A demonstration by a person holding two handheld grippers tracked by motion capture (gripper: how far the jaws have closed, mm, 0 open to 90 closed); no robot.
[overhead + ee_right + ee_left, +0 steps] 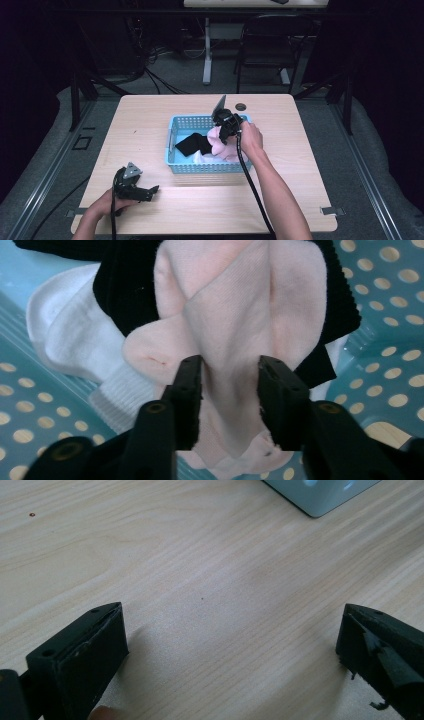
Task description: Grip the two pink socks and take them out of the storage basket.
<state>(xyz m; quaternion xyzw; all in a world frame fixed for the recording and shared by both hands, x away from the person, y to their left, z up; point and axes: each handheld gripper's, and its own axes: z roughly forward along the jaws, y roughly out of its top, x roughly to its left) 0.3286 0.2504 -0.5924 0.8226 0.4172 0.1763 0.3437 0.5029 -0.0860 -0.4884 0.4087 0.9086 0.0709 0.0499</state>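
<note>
Pink sock [235, 340] pinched in right claw [227, 390], inside basket [395, 385].

Black fingers [190, 390], black cables, grey three-cornered plate [132, 170]

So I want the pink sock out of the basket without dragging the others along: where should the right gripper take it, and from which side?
Grip the raised fold along the middle of the pink sock, coming straight down from above. It lies on top of the black sock and white sock, and the blue basket walls block a sideways approach. The right gripper already straddles that fold.
</note>
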